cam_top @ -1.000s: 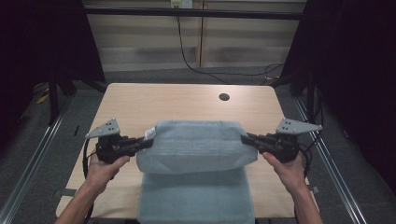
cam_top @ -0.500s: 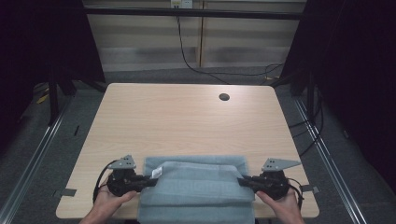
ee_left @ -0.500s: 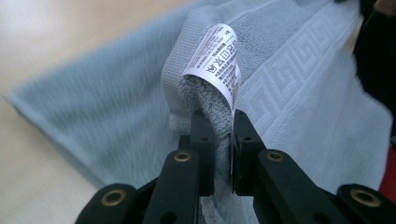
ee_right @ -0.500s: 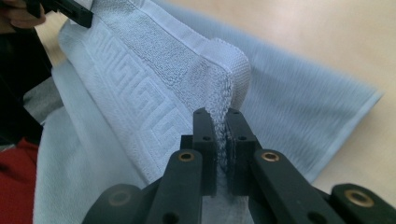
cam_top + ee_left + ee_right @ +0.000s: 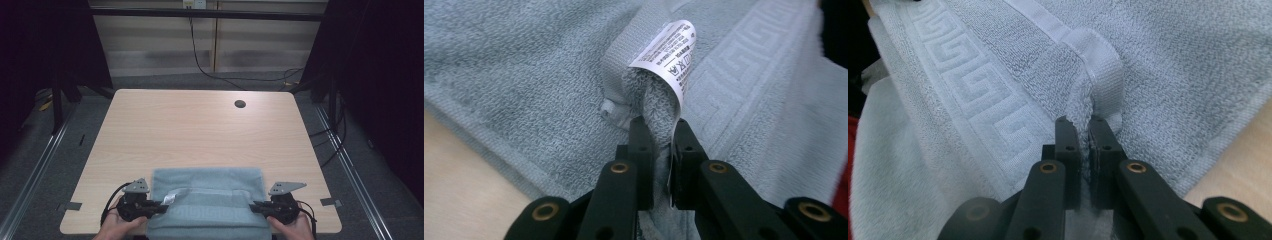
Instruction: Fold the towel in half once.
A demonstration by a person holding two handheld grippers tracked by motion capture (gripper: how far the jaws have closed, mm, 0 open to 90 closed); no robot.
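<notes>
A light blue towel [image 5: 207, 186] lies folded at the near edge of the table [image 5: 200, 125], its lower part hanging over that edge. My left gripper [image 5: 161, 205] is shut on the towel's left corner [image 5: 659, 107], where a white care label [image 5: 671, 50] curls upward. My right gripper [image 5: 254, 205] is shut on the right corner [image 5: 1093, 85] beside a woven key-pattern band [image 5: 975, 95]. Both grippers rest low at the table's front, one on each side of the towel, with a hand behind each.
A round cable hole [image 5: 240, 104] sits at the table's far right. The bare wooden top stretches beyond the towel. Cables [image 5: 210, 65] run along the floor behind the table, and metal rails [image 5: 45, 150] flank both sides.
Both grippers have pulled the held towel edge from mid-table toward the near edge and lowered it, so the towel now lies folded flat on the table.
</notes>
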